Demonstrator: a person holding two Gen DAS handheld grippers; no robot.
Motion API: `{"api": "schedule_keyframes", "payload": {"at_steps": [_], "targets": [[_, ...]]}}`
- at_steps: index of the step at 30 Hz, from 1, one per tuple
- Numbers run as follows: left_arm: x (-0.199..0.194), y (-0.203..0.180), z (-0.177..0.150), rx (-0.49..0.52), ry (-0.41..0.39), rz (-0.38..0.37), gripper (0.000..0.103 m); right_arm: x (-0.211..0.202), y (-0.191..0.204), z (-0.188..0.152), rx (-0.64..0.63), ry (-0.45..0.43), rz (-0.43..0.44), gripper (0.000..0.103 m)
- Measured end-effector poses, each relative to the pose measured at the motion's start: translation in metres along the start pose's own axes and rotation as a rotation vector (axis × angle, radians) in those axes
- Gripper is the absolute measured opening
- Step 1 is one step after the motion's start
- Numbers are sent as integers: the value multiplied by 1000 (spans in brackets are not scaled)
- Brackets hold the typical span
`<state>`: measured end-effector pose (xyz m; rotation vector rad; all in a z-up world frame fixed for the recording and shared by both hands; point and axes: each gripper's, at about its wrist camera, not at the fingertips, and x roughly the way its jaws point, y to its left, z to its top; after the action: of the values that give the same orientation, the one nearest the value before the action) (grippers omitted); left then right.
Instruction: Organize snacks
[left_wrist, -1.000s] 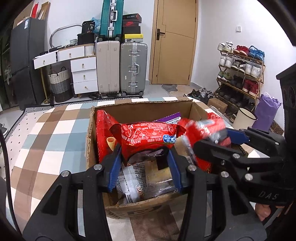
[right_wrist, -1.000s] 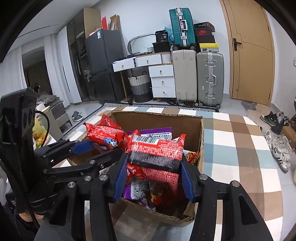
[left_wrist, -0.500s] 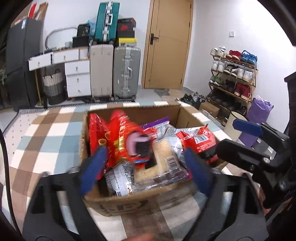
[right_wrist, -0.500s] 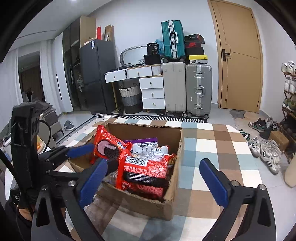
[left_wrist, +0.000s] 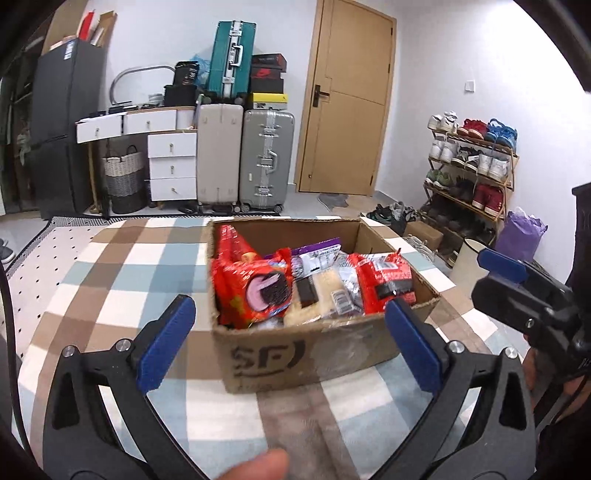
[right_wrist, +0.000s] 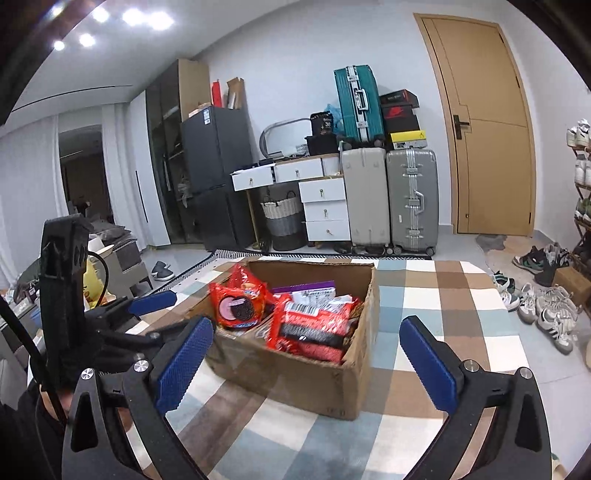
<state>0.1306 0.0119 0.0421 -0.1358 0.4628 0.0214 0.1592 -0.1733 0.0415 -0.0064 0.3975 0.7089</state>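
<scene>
A cardboard box (left_wrist: 295, 354) (right_wrist: 314, 384) full of snack packs stands on the checked tablecloth. A red cookie pack (left_wrist: 258, 291) (right_wrist: 236, 306) leans at its left and a red-black pack (left_wrist: 386, 282) (right_wrist: 314, 326) lies at its right, with purple and silver packs between. My left gripper (left_wrist: 291, 343) is open and empty, just in front of the box. My right gripper (right_wrist: 306, 362) is open and empty, near the box's front corner. Each gripper shows in the other's view.
The checked tablecloth (left_wrist: 110, 280) (right_wrist: 461, 314) spreads around the box. Suitcases (left_wrist: 266, 158), white drawers (left_wrist: 171, 166) and a door (left_wrist: 351, 103) stand behind. A shoe rack (left_wrist: 469, 166) is at the right, with shoes on the floor (right_wrist: 546, 306).
Both grippers have opened, let go of their red packs into the box, and drawn back from it toward me.
</scene>
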Motion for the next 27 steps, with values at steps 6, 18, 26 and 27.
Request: {"api": "schedule_keyframes", "payload": {"at_steps": [6, 18, 26, 27], "targets": [[-35, 8, -23, 10, -49, 48, 102, -11, 9, -24, -8, -22, 9, 103], [-51, 12, -51, 34, -137, 112, 102, -16, 14, -55, -45, -74, -25, 103], [-45, 9, -51, 35, -129, 109, 102, -16, 17, -54, -58, -69, -24, 103], [-43, 9, -50, 32, -128, 109, 102, -15, 17, -54, -59, -71, -25, 103]]}}
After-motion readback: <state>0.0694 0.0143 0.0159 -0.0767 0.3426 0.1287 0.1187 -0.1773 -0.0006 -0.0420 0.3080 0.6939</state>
